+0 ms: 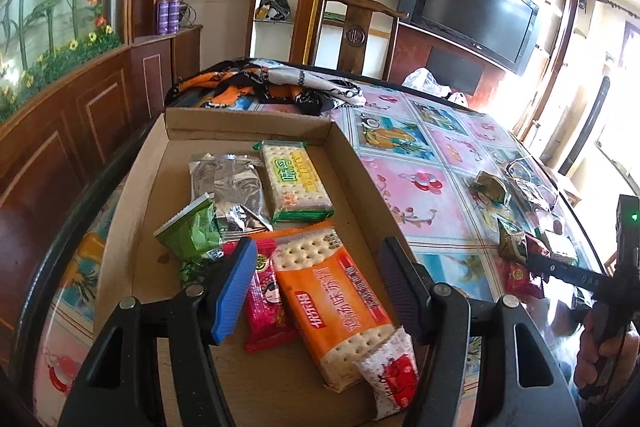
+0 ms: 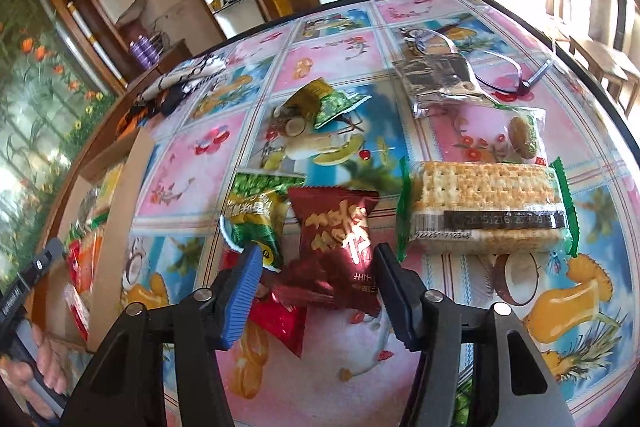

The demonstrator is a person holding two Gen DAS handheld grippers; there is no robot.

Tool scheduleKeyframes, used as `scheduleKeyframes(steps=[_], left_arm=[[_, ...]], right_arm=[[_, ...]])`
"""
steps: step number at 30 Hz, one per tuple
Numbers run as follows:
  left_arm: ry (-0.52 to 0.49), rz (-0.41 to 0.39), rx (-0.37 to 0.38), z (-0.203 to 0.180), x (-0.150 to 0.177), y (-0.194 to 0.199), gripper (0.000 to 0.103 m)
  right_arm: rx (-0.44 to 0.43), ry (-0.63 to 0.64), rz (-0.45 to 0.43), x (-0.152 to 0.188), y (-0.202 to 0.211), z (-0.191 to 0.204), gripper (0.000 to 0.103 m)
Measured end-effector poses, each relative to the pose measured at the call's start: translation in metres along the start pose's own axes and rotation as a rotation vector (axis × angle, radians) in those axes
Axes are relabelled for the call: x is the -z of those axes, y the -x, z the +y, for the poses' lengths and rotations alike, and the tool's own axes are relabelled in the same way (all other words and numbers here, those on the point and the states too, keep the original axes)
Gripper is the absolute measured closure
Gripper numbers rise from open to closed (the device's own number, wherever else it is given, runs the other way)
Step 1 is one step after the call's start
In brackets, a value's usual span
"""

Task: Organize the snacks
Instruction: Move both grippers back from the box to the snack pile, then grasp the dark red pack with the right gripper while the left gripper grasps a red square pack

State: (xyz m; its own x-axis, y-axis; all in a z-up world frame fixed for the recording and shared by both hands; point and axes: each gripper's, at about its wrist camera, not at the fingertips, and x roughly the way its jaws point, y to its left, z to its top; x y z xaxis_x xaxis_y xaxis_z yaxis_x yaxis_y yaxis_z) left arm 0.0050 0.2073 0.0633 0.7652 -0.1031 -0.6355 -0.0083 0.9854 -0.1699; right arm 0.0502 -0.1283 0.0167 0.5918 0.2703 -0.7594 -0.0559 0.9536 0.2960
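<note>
While straddled by right gripper (image 2: 316, 279), maroon packet (image 2: 340, 247) (flat), untouched

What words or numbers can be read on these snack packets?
"味号": green-edged cracker packet in the cardboard box.
Orange cracker packet: large white Chinese characters, too distorted to quote.
Dark red packet: gold characters, unreadable.
Cracker packet on the table: blurred printed digits.

Patterned cloth (image 1: 280, 83) on the table (image 2: 320, 59), spectacles (image 2: 500, 67), wooden chair (image 1: 356, 27), wall television (image 1: 472, 3), purple cans (image 1: 168, 15)
</note>
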Motion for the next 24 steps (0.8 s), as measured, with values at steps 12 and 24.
scheduleKeyframes(steps=[12,24], left_arm=[[-0.084,0.033,0.206,-0.092,-0.008,0.021,0.038],[-0.211,0.279,0.262,-0.192,0.016,-0.035,0.03]], right_arm=[[-0.051,0.106,-0.011,0.01,0.009,0.012,0.053],[-0.104,-0.165,-0.103,-0.003,0.038,-0.05,0.053]])
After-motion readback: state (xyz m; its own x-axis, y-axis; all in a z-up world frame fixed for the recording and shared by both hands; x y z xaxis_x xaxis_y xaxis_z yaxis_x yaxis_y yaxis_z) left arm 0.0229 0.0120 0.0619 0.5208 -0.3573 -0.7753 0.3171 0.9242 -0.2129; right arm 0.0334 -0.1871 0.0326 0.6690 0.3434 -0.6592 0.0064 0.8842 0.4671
